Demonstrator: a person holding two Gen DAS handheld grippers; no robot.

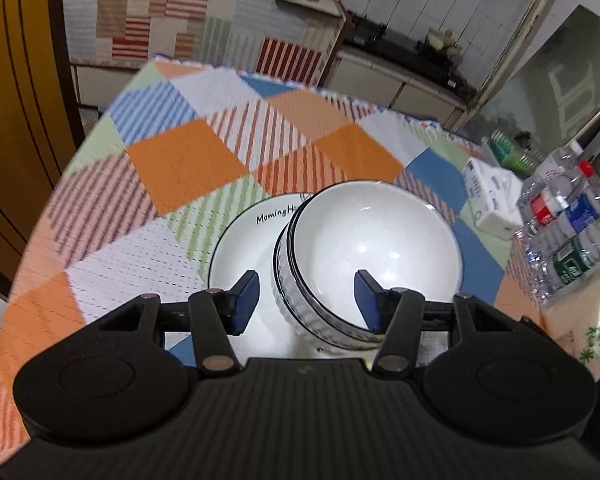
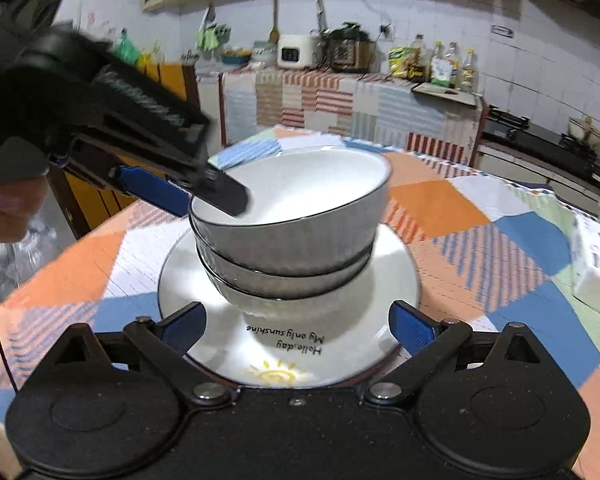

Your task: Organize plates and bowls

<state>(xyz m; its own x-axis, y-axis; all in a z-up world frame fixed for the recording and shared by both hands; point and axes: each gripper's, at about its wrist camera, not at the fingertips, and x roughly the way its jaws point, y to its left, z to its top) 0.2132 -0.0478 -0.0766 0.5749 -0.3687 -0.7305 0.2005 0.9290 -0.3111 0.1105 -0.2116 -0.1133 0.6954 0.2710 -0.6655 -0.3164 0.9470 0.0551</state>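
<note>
A stack of white ribbed bowls with dark rims [image 2: 284,240] stands on a white plate [image 2: 392,280] printed with a sun and lettering, on the patchwork tablecloth. The top bowl [image 1: 372,240] sits tilted. My left gripper [image 1: 306,300] straddles its near rim, one finger inside the bowl and one outside, with gaps at both pads, so it is open. The right wrist view shows that left gripper [image 2: 204,206] coming in from the upper left. My right gripper [image 2: 300,326] is wide open over the plate's near edge, and its pads touch nothing.
A white tissue pack [image 1: 492,200] and several plastic water bottles [image 1: 568,224] stand at the table's right side. A person's hand [image 2: 4,216] holds the left gripper's handle. A yellow cabinet [image 1: 16,120] stands beyond the table's left edge.
</note>
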